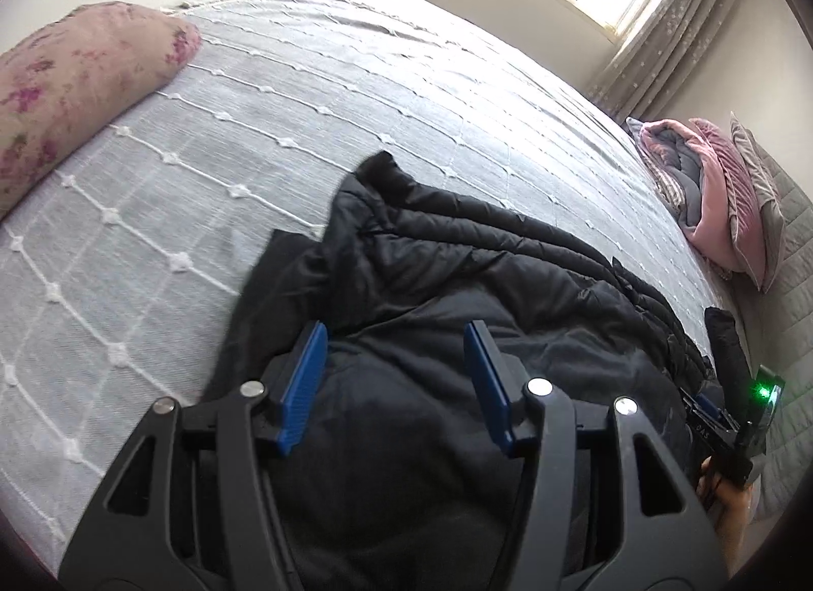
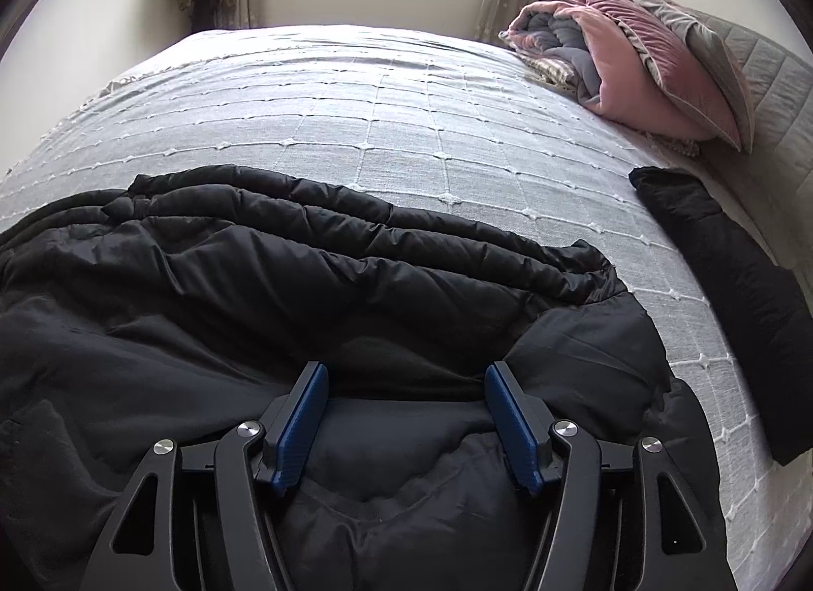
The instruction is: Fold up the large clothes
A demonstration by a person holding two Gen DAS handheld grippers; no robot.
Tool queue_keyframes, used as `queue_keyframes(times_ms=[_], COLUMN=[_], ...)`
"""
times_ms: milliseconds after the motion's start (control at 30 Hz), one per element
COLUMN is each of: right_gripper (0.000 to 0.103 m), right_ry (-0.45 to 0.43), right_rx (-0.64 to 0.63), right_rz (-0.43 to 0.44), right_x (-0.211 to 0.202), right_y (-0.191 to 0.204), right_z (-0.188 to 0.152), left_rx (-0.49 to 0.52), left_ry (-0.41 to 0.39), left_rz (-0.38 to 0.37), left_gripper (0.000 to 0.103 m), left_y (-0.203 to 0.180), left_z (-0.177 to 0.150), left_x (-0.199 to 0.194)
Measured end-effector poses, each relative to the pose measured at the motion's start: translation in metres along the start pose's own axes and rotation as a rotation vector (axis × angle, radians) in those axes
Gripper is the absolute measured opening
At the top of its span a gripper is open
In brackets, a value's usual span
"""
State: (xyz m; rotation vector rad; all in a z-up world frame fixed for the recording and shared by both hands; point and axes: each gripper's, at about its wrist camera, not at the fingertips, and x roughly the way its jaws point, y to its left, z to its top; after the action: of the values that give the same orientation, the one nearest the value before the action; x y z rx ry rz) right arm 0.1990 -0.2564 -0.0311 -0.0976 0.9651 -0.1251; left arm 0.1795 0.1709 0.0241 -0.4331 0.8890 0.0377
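Note:
A black padded jacket (image 1: 457, 260) lies crumpled on the near part of the bed, its quilted side bunched along the far edge (image 2: 305, 235). My left gripper (image 1: 396, 332) hangs open just above the jacket's smooth dark fabric, and its blue pads (image 1: 305, 377) grip nothing. My right gripper (image 2: 406, 372) also stands open over the jacket's near edge, with cloth lying under the gap and neither pad pressing on it. In the left wrist view the right gripper (image 1: 711, 405) shows at the far right, held by a hand, with a green light on it.
The grey bedspread (image 2: 406, 108) with white stitched squares stretches toward the window. A floral pillow (image 1: 76, 83) lies at the left. A rolled pink and grey blanket (image 2: 635, 62) and a grey cushion (image 2: 676, 17) sit at the right. Another black garment (image 2: 721, 286) lies along the right edge.

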Motion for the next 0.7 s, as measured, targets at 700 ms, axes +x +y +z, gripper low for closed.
queue_keyframes(times_ms=[700], right_gripper=[0.066], right_ry=[-0.066], right_rx=[0.042], right_rz=[0.13], right_x=[-0.07], right_y=[0.001], right_z=[-0.022], left_rx=[-0.24], left_ry=[0.287], left_rz=[-0.096], left_gripper=[0.068], left_y=[0.085], left_z=[-0.054], left_x=[-0.056])
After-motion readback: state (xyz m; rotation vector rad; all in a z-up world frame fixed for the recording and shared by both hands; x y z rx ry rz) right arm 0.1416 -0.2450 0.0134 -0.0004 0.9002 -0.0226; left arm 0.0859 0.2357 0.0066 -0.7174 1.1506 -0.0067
